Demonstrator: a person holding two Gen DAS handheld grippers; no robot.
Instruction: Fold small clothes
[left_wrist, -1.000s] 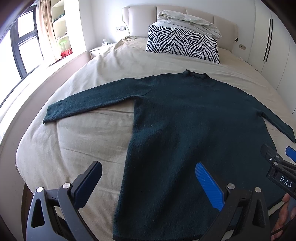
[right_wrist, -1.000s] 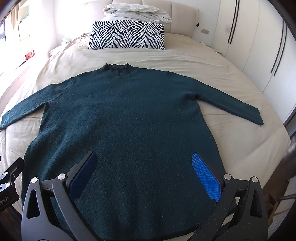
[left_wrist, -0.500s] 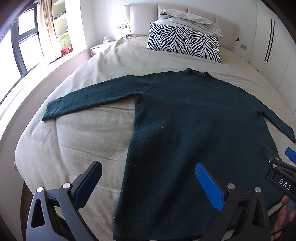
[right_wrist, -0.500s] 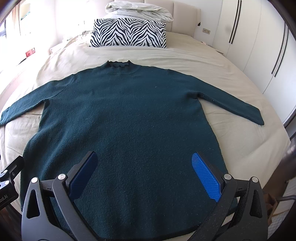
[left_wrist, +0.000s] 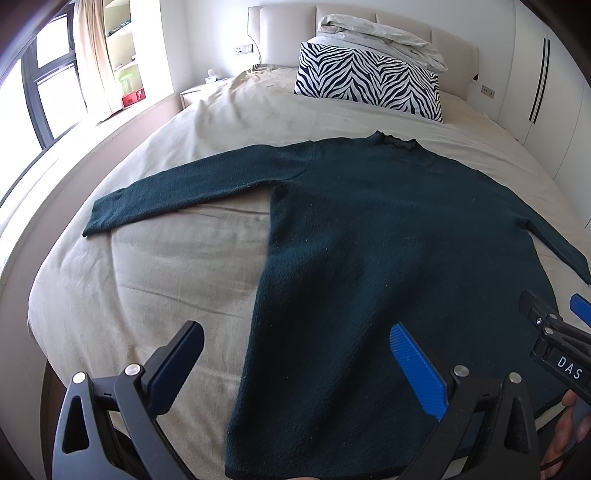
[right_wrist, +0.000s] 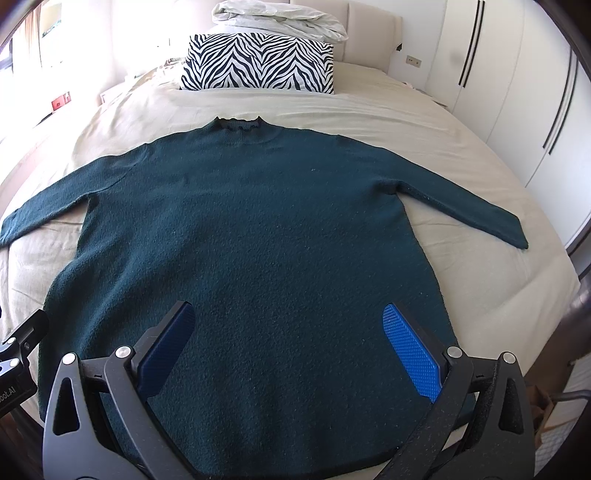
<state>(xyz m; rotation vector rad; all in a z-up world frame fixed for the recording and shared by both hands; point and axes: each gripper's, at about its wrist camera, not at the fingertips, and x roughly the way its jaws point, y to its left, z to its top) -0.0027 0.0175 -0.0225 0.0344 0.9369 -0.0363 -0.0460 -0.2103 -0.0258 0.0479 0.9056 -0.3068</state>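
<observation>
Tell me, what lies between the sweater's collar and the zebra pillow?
Only bare beige bedsheet lies between the sweater collar and the zebra pillow; the right wrist view shows this stretch best.

Left tool (left_wrist: 295, 363) and right tool (right_wrist: 288, 343) both gape wide, empty.

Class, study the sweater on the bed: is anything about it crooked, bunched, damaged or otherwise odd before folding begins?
Nothing stands out. The dark green sweater lies flat on the bed, both sleeves spread outward, collar toward the zebra pillow. Both grippers, left and right, are open above its hem.
</observation>
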